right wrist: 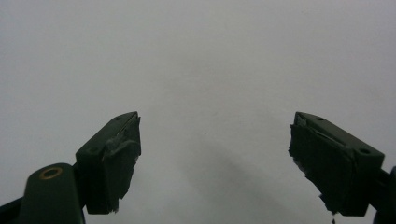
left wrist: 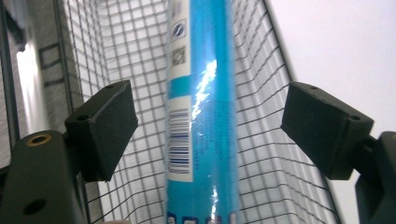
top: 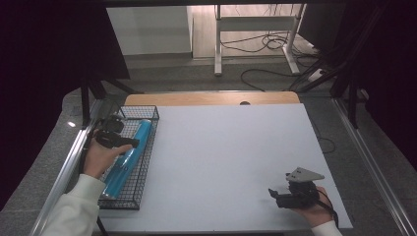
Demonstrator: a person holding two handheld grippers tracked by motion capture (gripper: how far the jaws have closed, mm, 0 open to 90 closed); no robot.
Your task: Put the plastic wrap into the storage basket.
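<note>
My left gripper (left wrist: 208, 135) hangs over the wire basket (top: 147, 114) at about nine o'clock on the table, its jaws spread wide on either side of the blue tube (left wrist: 203, 116) and touching neither flank of it. In the left gripper view the pads (left wrist: 105, 128) stand clear of the tube, which runs straight away from me between them, showing a white label panel with a barcode. The tube lies lengthwise in the basket, one end toward eleven o'clock and the other toward seven. My left hand (top: 98, 156) holds the gripper from the basket's outer side, the white sleeve (top: 74, 209) coming in from seven o'clock.

My right gripper (top: 278, 194) rests low at about five o'clock, well apart from the basket, released as well: in the right gripper view its jaws stand wide over the bare white table top (right wrist: 210, 60). A grey three-cornered plate (top: 305, 174) sits on top of it, and my right hand (top: 314, 209) holds it from below.
</note>
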